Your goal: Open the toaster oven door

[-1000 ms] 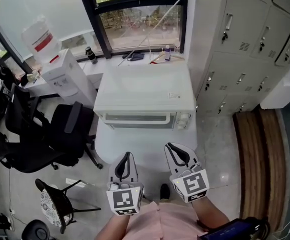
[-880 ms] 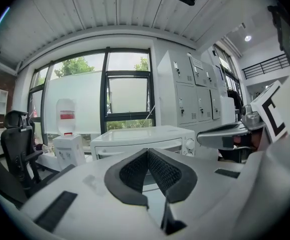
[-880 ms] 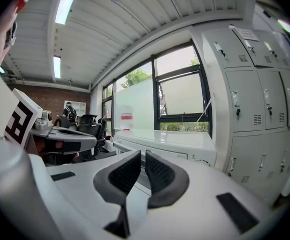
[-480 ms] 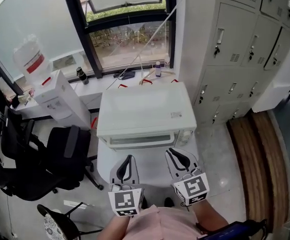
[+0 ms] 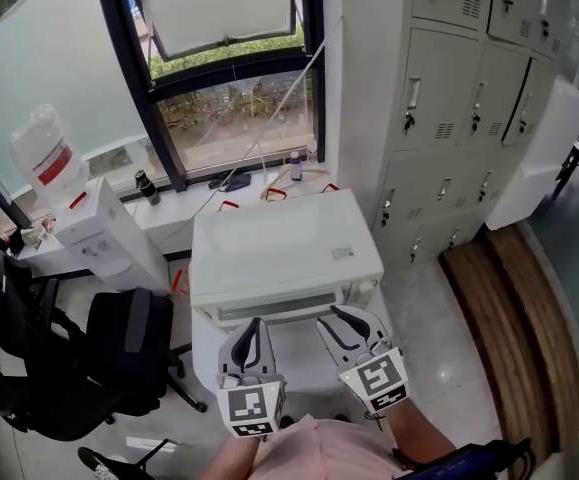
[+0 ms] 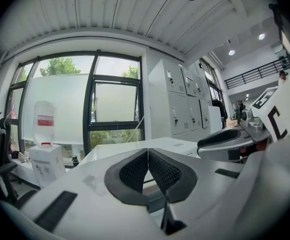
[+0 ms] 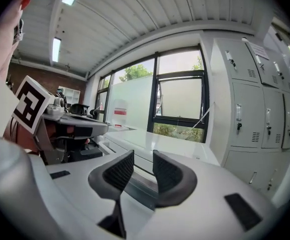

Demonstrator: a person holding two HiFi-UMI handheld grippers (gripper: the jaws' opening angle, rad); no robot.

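The white toaster oven stands on a small white table below the window, its door closed and facing me. Both grippers hover just in front of the door at about its height. My left gripper is shut, its pads meeting at the tips with nothing between them; in the left gripper view the oven top lies beyond it. My right gripper stands slightly open and empty; in the right gripper view the oven's front edge shows through the narrow gap.
A water dispenser with its bottle stands left of the oven, and a black office chair sits beside the table. Grey lockers rise on the right above a wooden strip. Small items lie on the windowsill.
The head view has tilted up, showing more window and lockers. Both grippers have come closer to the oven's front; their jaws look the same as before.
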